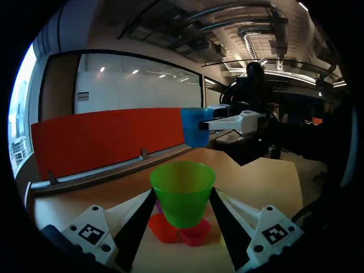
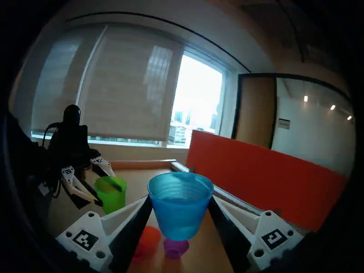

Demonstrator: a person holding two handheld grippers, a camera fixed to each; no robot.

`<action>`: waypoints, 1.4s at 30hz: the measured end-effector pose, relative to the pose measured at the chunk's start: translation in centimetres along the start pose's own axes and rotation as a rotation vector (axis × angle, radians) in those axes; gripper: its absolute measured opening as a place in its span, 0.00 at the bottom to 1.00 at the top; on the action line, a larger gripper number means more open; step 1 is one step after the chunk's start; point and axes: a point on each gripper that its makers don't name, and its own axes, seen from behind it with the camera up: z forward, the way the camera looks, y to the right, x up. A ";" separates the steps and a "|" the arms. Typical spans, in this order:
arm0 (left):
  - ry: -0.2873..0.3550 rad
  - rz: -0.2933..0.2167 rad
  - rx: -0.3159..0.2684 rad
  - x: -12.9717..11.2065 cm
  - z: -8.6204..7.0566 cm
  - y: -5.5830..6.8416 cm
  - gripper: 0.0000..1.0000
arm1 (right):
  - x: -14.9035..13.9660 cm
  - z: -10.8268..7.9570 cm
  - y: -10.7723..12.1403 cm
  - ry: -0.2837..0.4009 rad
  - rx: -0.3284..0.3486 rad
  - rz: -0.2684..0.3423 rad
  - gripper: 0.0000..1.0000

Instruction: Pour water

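While both my claws are loaded, the left gripper pinches the green cup upright between its two fingers. The right gripper pinches the blue cup in the same way, also upright. A faint level line inside the blue cup suggests it carries the water; whether the green cup holds anything I cannot tell. In the left gripper view the two cups hang well apart above the table, the blue one higher and farther off. Beneath the green cup, a small orange cup and a red cup stand on the table, touching or nearly so. To pour well, I judge the blue rim should come just above the green rim before any tipping. The green cup should be held level and steady. The right claw should then roll slowly, so the stream lands mid-cup, not on my fingers or the small cups below.
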 end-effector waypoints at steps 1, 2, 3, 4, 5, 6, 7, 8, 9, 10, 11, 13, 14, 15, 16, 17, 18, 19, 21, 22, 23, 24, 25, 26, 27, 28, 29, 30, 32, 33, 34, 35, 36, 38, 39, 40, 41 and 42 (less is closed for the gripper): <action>0.002 -0.001 -0.001 0.0 0.0 0.0 0.83 | 0.2 0.1 -0.1 -0.001 0.003 -0.011 0.88; 0.003 -0.002 -0.002 0.0 0.0 0.1 0.83 | 0.3 0.1 -0.2 -0.001 0.006 -0.021 0.88; 0.004 -0.003 -0.002 -0.1 0.1 0.1 0.83 | 0.4 0.2 -0.3 -0.002 0.010 -0.031 0.88; 0.006 -0.005 -0.002 -0.1 0.1 0.1 0.83 | 0.6 0.3 -0.4 -0.003 0.013 -0.044 0.88; 0.007 -0.006 -0.001 -0.1 0.1 0.1 0.83 | 0.7 0.3 -0.5 -0.004 0.017 -0.055 0.88; 0.007 -0.007 -0.002 -0.1 0.1 0.1 0.83 | 0.9 0.4 -0.6 -0.004 0.020 -0.066 0.88; 0.008 -0.008 -0.003 -0.2 0.1 0.1 0.83 | 1.1 0.5 -0.8 -0.005 0.024 -0.078 0.88; 0.009 -0.010 -0.004 -0.2 0.1 0.2 0.83 | 1.3 0.5 -0.9 -0.005 0.027 -0.089 0.88; 0.010 -0.011 -0.005 -0.2 0.0 0.2 0.83 | 1.5 0.6 -1.0 -0.005 0.030 -0.101 0.88; 0.011 -0.012 -0.006 -0.2 0.0 0.2 0.83 | 1.7 0.7 -1.1 -0.005 0.032 -0.114 0.88; 0.012 -0.013 -0.006 -0.2 0.0 0.3 0.83 | 1.9 0.8 -1.2 -0.005 0.035 -0.126 0.88; 0.017 -0.013 -0.008 -0.2 0.0 0.4 0.83 | 2.1 1.0 -1.4 -0.006 0.040 -0.151 0.88; 0.019 -0.013 -0.009 -0.2 0.0 0.4 0.83 | 2.2 1.1 -1.5 -0.007 0.042 -0.164 0.88; 0.022 -0.013 -0.010 -0.1 0.1 0.5 0.83 | 2.4 1.2 -1.6 -0.007 0.044 -0.174 0.88; 0.025 -0.013 -0.010 -0.1 0.1 0.5 0.83 | 2.5 1.3 -1.6 -0.008 0.045 -0.185 0.88; 0.029 -0.013 -0.010 0.0 0.1 0.5 0.83 | 2.6 1.4 -1.7 -0.009 0.047 -0.195 0.88; 0.031 -0.013 -0.009 0.0 0.1 0.6 0.83 | 2.7 1.5 -1.8 -0.009 0.049 -0.202 0.88; 0.034 -0.013 -0.008 0.0 0.1 0.6 0.83 | 2.8 1.6 -1.9 -0.009 0.052 -0.211 0.88; 0.039 -0.013 -0.007 0.1 0.1 0.6 0.83 | 3.1 1.7 -2.0 -0.009 0.057 -0.225 0.88; 0.042 -0.014 -0.007 0.2 0.1 0.7 0.83 | 3.2 1.8 -2.1 -0.008 0.059 -0.233 0.88; 0.044 -0.014 -0.006 0.3 0.1 0.7 0.83 | 3.3 1.9 -2.1 -0.008 0.061 -0.240 0.88; 0.047 -0.016 -0.007 0.3 0.1 0.7 0.83 | 3.4 1.9 -2.2 -0.008 0.063 -0.247 0.88; 0.050 -0.017 -0.007 0.3 0.1 0.7 0.83 | 3.5 2.0 -2.3 -0.008 0.065 -0.255 0.88; 0.052 -0.019 -0.008 0.4 0.1 0.7 0.83 | 3.6 2.1 -2.3 -0.008 0.066 -0.262 0.88; 0.055 -0.020 -0.008 0.4 0.1 0.8 0.83 | 3.7 2.1 -2.3 -0.008 0.068 -0.269 0.88; 0.057 -0.022 -0.009 0.5 0.1 0.8 0.83 | 3.8 2.2 -2.4 -0.008 0.069 -0.277 0.88; 0.059 -0.024 -0.009 0.5 0.1 0.8 0.83 | 3.9 2.3 -2.4 -0.009 0.071 -0.284 0.88; 0.061 -0.025 -0.010 0.5 0.1 0.8 0.83 | 4.0 2.4 -2.4 -0.009 0.072 -0.291 0.88; 0.064 -0.028 -0.013 0.6 0.2 0.9 0.83 | 4.3 2.5 -2.4 -0.009 0.074 -0.305 0.88; 0.065 -0.028 -0.014 0.6 0.2 1.0 0.83 | 4.3 2.6 -2.4 -0.009 0.075 -0.312 0.88; 0.067 -0.028 -0.016 0.6 0.2 1.1 0.83 | 4.5 2.7 -2.5 -0.009 0.076 -0.321 0.88; 0.068 -0.029 -0.017 0.6 0.2 1.1 0.83 | 4.5 2.8 -2.5 -0.009 0.077 -0.328 0.88; 0.069 -0.029 -0.018 0.6 0.2 1.1 0.83 | 4.6 2.8 -2.5 -0.010 0.078 -0.336 0.88; 0.070 -0.028 -0.019 0.6 0.2 1.2 0.83 | 4.7 3.0 -2.5 -0.012 0.080 -0.352 0.88; 0.071 -0.028 -0.019 0.6 0.2 1.2 0.83 | 4.7 3.0 -2.6 -0.012 0.081 -0.359 0.88; 0.072 -0.029 -0.020 0.6 0.2 1.3 0.83 | 4.8 3.1 -2.7 -0.012 0.083 -0.367 0.88; 0.073 -0.029 -0.020 0.6 0.2 1.3 0.83 | 4.8 3.2 -2.7 -0.012 0.084 -0.374 0.88; 0.074 -0.031 -0.021 0.6 0.2 1.3 0.83 | 4.9 3.2 -2.8 -0.011 0.085 -0.380 0.88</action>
